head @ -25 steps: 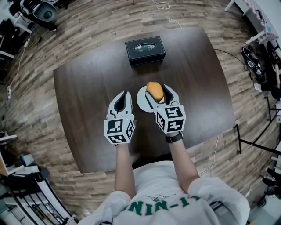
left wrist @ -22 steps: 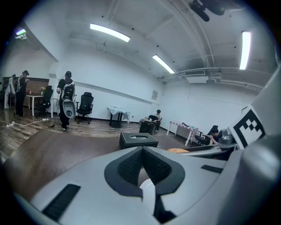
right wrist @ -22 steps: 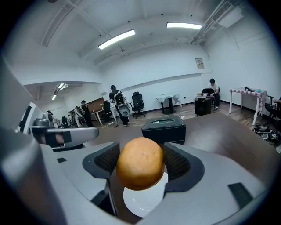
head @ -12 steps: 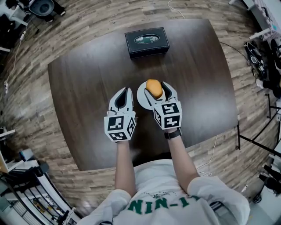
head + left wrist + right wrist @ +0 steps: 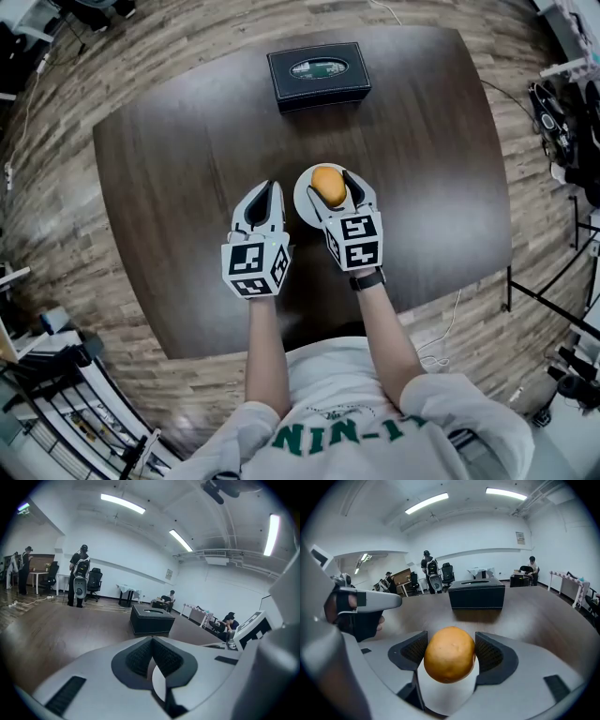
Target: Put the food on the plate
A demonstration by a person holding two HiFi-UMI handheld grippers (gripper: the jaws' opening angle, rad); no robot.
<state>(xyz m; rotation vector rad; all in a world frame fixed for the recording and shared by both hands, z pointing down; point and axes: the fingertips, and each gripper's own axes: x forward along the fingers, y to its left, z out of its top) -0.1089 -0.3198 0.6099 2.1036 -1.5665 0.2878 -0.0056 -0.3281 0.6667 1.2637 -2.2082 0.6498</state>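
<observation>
The right gripper (image 5: pixel 329 180) holds the round orange fruit (image 5: pixel 449 654) between its pads above the small white round plate (image 5: pixel 299 197), perhaps not touching it. Lower it to the plate's middle and open gently, so it cannot roll. The left gripper (image 5: pixel 262 194), jaws together and empty, stands just left.

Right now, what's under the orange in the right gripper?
A white plate lies beneath the orange held by the right gripper. The fruit covers the plate's middle; whether they touch can't be seen.
</observation>
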